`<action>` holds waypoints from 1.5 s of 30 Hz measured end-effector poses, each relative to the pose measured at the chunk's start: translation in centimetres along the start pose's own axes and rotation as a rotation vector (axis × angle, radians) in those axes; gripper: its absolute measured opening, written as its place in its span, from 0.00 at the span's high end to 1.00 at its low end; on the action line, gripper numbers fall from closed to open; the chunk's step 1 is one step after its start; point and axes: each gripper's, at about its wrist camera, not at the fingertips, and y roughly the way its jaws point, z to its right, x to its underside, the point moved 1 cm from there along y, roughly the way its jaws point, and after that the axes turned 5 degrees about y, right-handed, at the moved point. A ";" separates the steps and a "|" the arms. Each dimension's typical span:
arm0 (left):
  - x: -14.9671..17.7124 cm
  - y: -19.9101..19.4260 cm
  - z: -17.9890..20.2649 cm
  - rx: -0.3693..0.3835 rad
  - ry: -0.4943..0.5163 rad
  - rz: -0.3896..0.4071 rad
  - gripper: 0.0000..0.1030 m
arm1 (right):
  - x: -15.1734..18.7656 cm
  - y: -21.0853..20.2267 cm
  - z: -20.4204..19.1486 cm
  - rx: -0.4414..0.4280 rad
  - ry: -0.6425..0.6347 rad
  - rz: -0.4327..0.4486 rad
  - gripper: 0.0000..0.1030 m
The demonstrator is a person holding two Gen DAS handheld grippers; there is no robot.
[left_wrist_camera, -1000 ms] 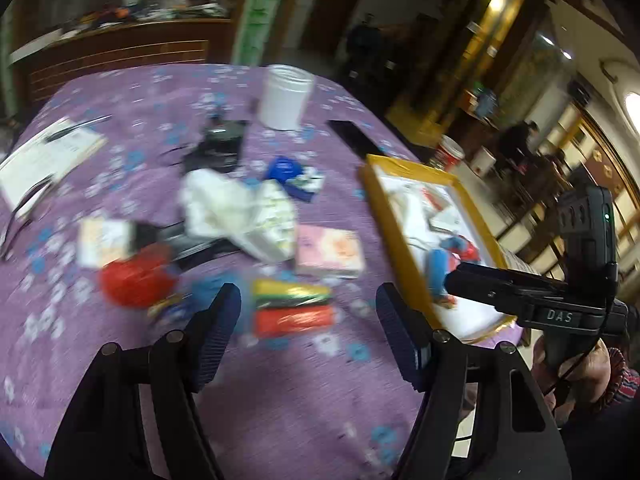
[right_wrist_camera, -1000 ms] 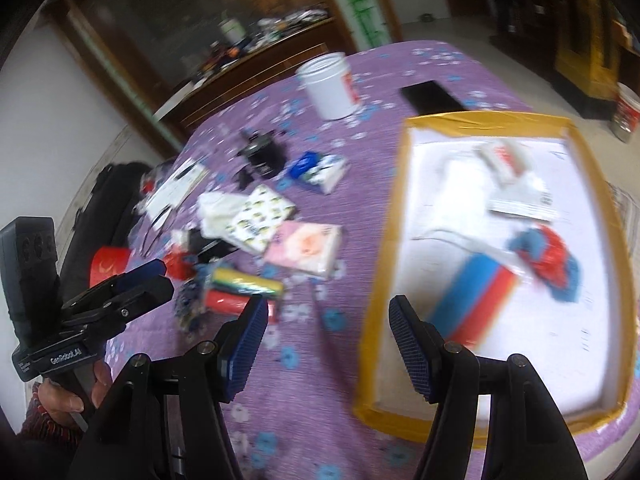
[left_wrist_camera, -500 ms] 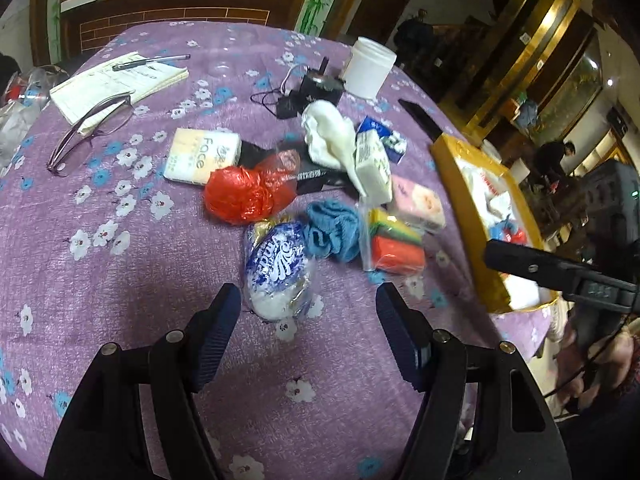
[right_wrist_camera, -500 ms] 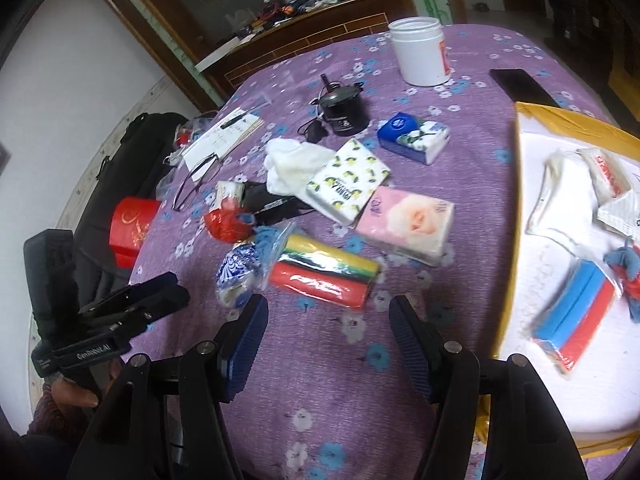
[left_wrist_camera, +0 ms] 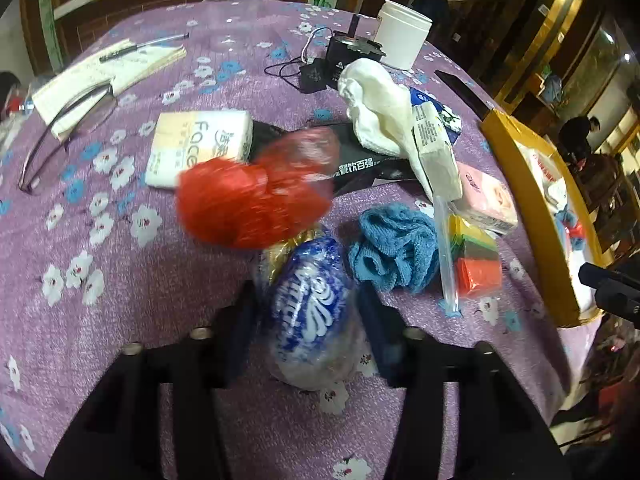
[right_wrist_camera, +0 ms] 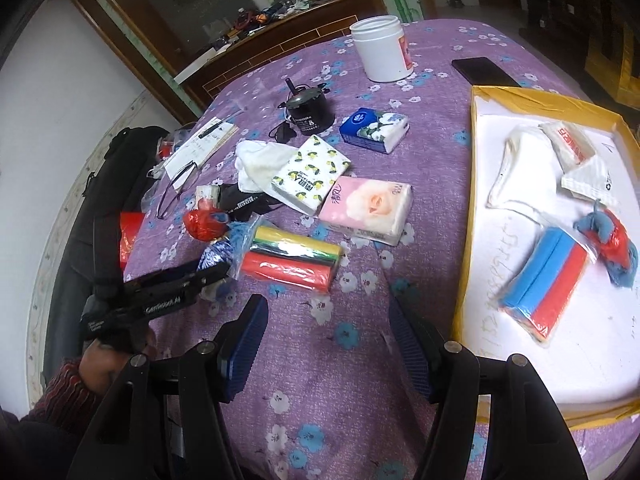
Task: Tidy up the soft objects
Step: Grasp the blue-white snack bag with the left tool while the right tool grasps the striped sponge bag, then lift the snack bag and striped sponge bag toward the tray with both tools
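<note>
Right wrist: four tissue packs (right_wrist_camera: 367,213), one tray (right_wrist_camera: 464,264)

Bare purple flowered tablecloth (right_wrist_camera: 320,380) lies open ahead of the right gripper (right_wrist_camera: 326,340); rolled red-and-yellow bag pack (right_wrist_camera: 292,258) blocks beyond

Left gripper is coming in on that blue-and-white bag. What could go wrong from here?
1. The left gripper is closing with the blue-and-white bag between its fingers. The plastic looks slick and bulging, so it may squirm out or get caught only by its film.
2. The red bag and blue cloth crowd against it; lifting could drag either along.
3. The right gripper hangs open between pile and tray, possibly in the carry path.
</note>
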 end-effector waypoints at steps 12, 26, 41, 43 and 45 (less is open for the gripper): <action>3.2 -2.5 -0.9 0.009 -0.034 -0.025 0.59 | -1.8 5.1 -3.3 -0.098 -0.088 -0.099 0.35; 3.9 -2.9 -1.3 -0.002 -0.049 -0.029 0.59 | -2.0 11.1 -4.1 -0.206 -0.105 -0.277 0.31; 3.4 -2.6 -1.0 -0.012 -0.019 -0.002 0.59 | 2.6 11.3 -7.7 -0.022 -0.341 -0.264 0.58; 3.3 -2.6 -0.9 -0.005 -0.012 -0.003 0.59 | 2.7 11.0 -7.8 -0.028 -0.335 -0.256 0.60; 3.2 -2.6 -0.9 -0.003 -0.009 -0.003 0.60 | 2.9 10.6 -8.0 -0.047 -0.329 -0.253 0.61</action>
